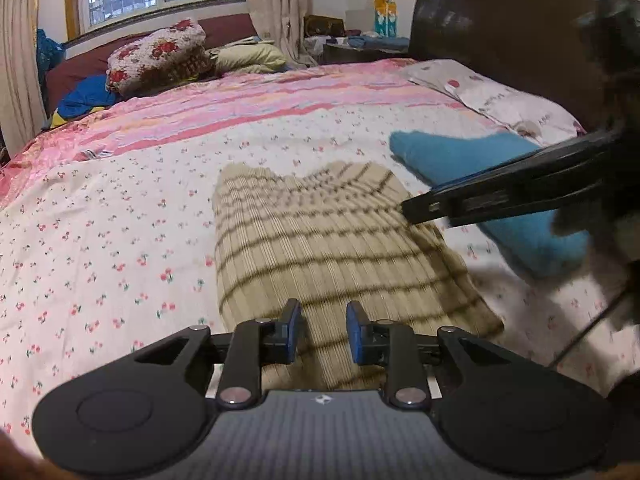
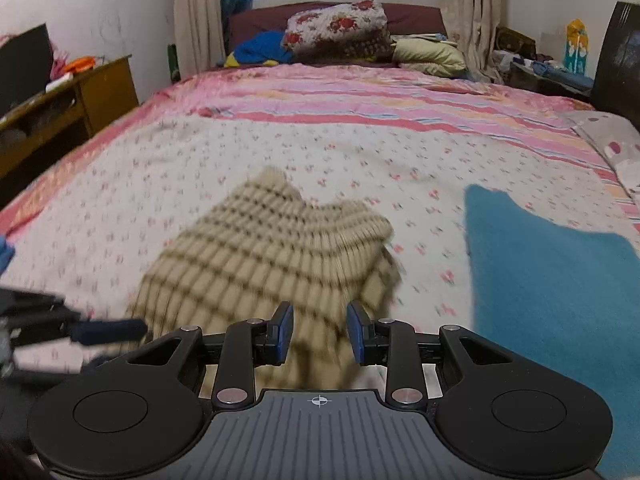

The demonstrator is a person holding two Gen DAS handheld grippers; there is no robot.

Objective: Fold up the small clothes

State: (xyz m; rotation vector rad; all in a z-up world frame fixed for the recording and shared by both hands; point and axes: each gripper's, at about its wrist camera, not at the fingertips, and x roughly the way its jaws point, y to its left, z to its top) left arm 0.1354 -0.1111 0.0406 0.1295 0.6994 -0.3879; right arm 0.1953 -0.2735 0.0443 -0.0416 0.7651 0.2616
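Note:
A beige ribbed garment with brown stripes [image 1: 320,240] lies on the flowered bedspread [image 1: 120,240]; the right wrist view shows it [image 2: 256,264] partly folded over itself. My left gripper [image 1: 323,330] is open just above its near edge. My right gripper [image 2: 320,332] is open over the garment's near right part, and it shows as a dark blurred shape at the right of the left wrist view [image 1: 480,196]. A blue folded cloth [image 1: 492,184] lies to the right of the garment [image 2: 552,288].
A pink striped quilt [image 1: 260,96] covers the far half of the bed. Flowered bedding [image 1: 156,54] and a pillow [image 1: 252,56] are piled under the window. A dark headboard [image 1: 500,24] and a pillow [image 1: 500,96] are at right. A wooden desk [image 2: 64,100] stands left of the bed.

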